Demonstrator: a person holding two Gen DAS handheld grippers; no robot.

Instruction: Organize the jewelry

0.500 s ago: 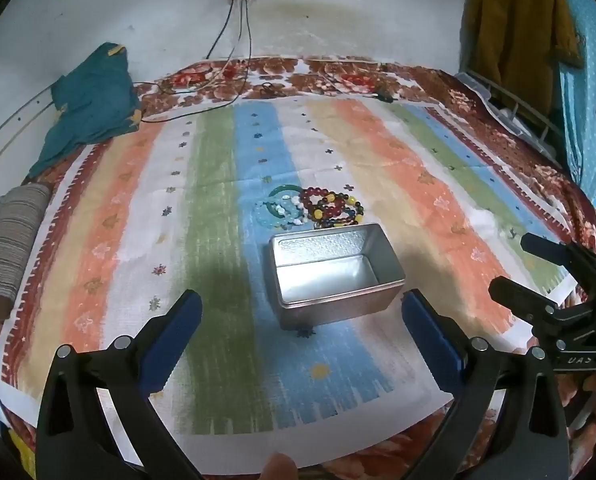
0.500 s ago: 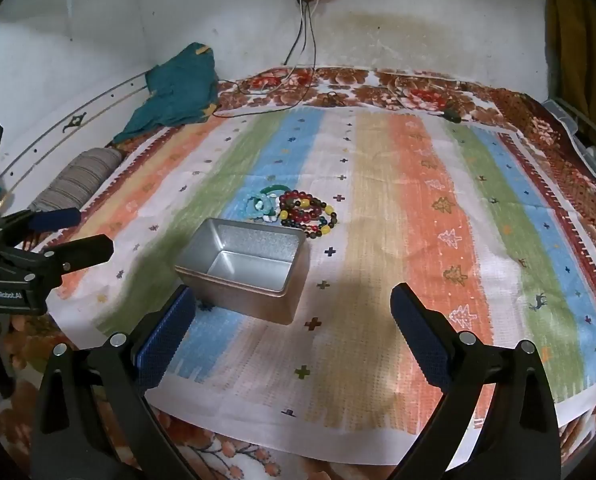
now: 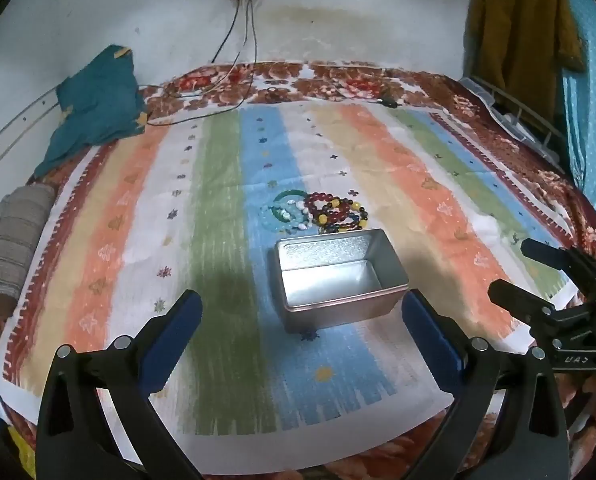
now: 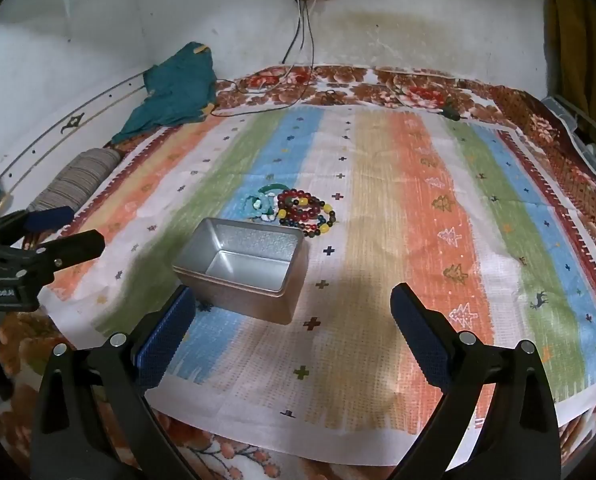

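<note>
Left tool [image 3: 299, 320]: blue-padded jaws spread wide, nothing between them.
Right tool [image 4: 294, 316]: likewise wide, empty.
Rectangular silver metal tin [image 3: 339, 280]: open, on the striped cloth [image 3: 218, 240].
Tangled beaded bracelets [image 3: 329, 213]: just behind the tin, possibly touching it.

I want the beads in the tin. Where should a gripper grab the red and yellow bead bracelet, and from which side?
Probably best from above, pinching across one strand on the outer arc of the red and yellow bead bracelet, on its side away from the turquoise bracelet. It lies flat in coiled loops on the cloth, just behind the open tin, so a sideways approach would likely only push it.
</note>
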